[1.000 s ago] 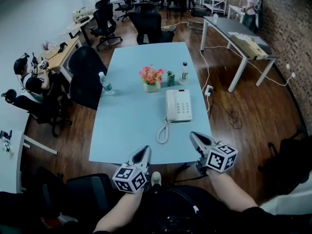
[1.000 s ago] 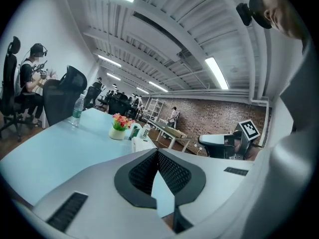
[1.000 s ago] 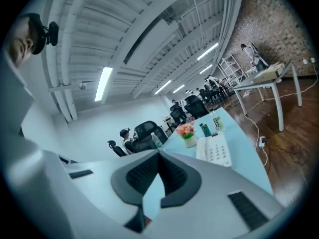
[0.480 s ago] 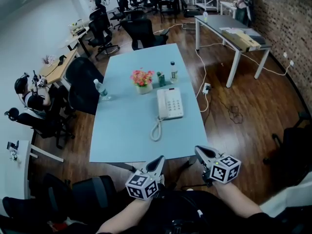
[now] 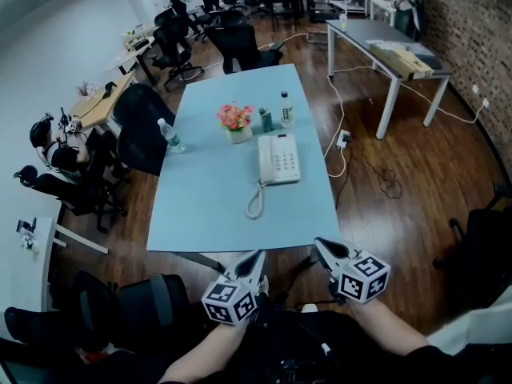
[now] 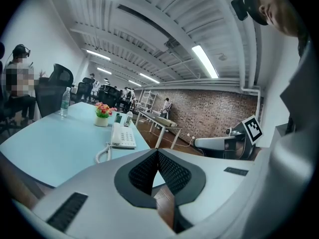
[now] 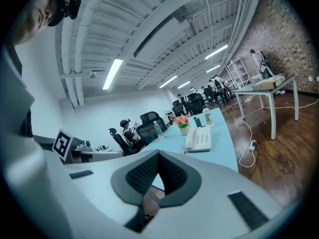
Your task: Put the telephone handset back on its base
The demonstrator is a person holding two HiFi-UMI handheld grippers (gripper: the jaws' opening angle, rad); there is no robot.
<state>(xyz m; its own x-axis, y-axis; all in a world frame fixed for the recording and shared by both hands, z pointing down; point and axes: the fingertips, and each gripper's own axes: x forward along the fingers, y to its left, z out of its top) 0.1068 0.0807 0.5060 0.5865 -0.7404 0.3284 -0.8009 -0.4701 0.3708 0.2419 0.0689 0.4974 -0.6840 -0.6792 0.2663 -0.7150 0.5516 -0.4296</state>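
The white telephone (image 5: 278, 160) lies on the pale blue table (image 5: 216, 202), right of centre. Its handset (image 5: 266, 162) rests along the left side of the base, and the coiled cord (image 5: 254, 202) trails toward me. My left gripper (image 5: 258, 256) and right gripper (image 5: 318, 244) hang side by side just off the table's near edge, well short of the phone. Both are shut with nothing between the pads. The left gripper view shows the telephone (image 6: 122, 136) far ahead past the shut left gripper (image 6: 157, 152). In the right gripper view the telephone (image 7: 199, 139) is likewise distant beyond the shut right gripper (image 7: 158, 154).
Behind the phone stand a pot of flowers (image 5: 234, 123), a green can (image 5: 266, 120) and a bottle (image 5: 285, 108). Another water bottle (image 5: 170, 138) is at the table's left edge. Black office chairs (image 5: 138, 126) and seated people flank the left side. A grey desk (image 5: 392, 54) stands at the right.
Both grippers have drawn back from over the table's near edge to just off it, toward me. The phone has not moved on the table.
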